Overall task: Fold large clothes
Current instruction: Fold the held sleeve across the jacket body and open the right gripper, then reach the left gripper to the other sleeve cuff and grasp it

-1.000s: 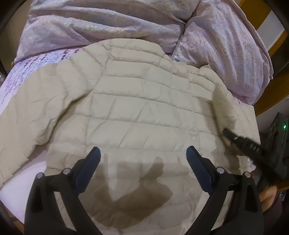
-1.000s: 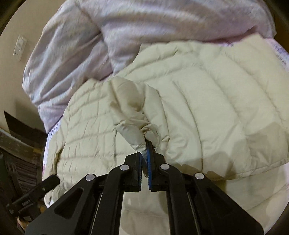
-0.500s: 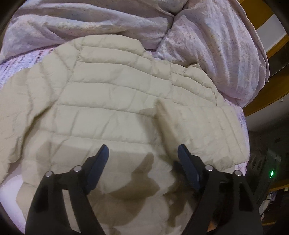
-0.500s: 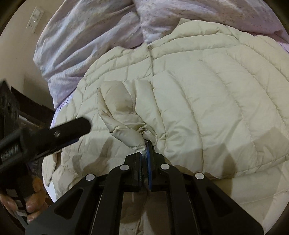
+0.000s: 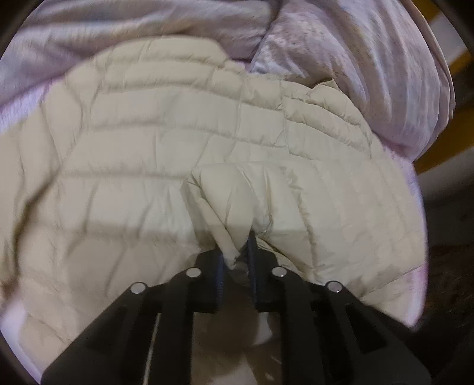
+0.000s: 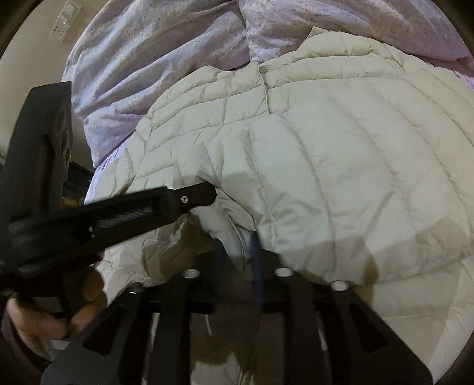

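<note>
Left tongs (image 5: pixel 235 260), seen from their own camera, are nearly closed, pinching a fold of cloth between the tips. From the right camera they reach in from the left, gripped by a bare hand (image 6: pixel 44 314) at the lower left. Right tongs (image 6: pixel 237 260) stand slightly parted, blurred.

One cream quilted jacket (image 5: pixel 166 154) lies spread out, filling most of both views. One lilac duvet (image 5: pixel 370 68) is bunched behind it, from ten o'clock round to two. Two grippers are at work: the left gripper (image 5: pixel 235 260) at six o'clock in its own view, the right gripper (image 6: pixel 237 254) likewise in its own. One bare hand (image 6: pixel 44 311) shows at eight o'clock. One wall switch plate (image 6: pixel 65 16) sits at eleven o'clock.
</note>
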{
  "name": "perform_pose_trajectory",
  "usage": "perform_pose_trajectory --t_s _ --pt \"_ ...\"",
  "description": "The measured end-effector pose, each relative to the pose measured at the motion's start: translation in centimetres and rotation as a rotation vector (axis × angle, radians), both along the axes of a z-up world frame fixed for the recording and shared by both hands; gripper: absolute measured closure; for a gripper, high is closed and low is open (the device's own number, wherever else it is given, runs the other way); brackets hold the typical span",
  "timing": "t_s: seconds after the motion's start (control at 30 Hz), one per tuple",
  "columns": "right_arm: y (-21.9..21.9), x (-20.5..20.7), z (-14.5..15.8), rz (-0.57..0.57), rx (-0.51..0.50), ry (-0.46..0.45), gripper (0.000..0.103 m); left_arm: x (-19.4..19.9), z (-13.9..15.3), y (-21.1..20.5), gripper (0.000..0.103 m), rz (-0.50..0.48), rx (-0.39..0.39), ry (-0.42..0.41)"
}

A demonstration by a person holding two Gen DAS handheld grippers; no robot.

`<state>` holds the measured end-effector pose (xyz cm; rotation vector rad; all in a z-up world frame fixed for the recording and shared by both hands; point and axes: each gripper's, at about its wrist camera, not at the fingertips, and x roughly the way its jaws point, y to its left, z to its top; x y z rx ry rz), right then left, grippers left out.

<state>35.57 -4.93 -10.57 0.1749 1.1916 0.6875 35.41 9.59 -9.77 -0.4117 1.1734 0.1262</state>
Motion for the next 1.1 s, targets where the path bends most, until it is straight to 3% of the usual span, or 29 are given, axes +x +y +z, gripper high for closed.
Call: perform_pose_trajectory --t_s 0.07,0.17,0.37,0.47,0.6,0.7,0.77,0.87,0.9,1.1 --pt "-1.0 0.0 1.0 -0.03 0.005 -0.048 0.047 0.0 0.3 -0.1 0.091 -0.015 0.047 -0.013" --pt "-2.4 0.5 1.9 -0.082 -0.001 -0.101 0.046 0.1 0.3 0.6 0.091 -0.007 0.048 -0.013" --pt "-3.7 1.9 0.7 -0.178 -0.142 -0.14 0.046 0.0 -0.4 1.3 0.088 0.004 0.084 0.003" --pt "-3.2 2.1 -0.7 -0.172 -0.205 -0.143 0.046 -0.1 -0.9 1.4 0.086 0.005 0.096 0.006" --pt "-1.6 1.5 -1.7 -0.133 -0.307 -0.213 0.042 -0.3 -0.9 1.0 0.085 -0.007 0.132 -0.005" --pt "-1.0 1.4 -1.9 -0.108 -0.351 -0.242 0.038 -0.8 -0.3 1.4 0.076 0.015 0.124 -0.012" --pt "-0.7 1.4 -1.9 -0.089 -0.377 -0.253 0.036 -1.5 0.6 2.1 0.063 0.035 0.12 -0.03" --pt "-0.7 1.1 -1.2 -0.086 -0.407 -0.239 0.023 -3.0 2.2 3.4 0.05 0.056 0.137 -0.063" --pt "-0.9 0.9 -0.9 -0.094 -0.402 -0.231 0.019 -3.6 2.7 3.9 0.049 0.064 0.147 -0.075" --pt "-1.6 -0.8 1.5 -0.13 -0.338 -0.239 0.014 -7.9 4.9 8.1 0.045 0.147 0.171 -0.107"
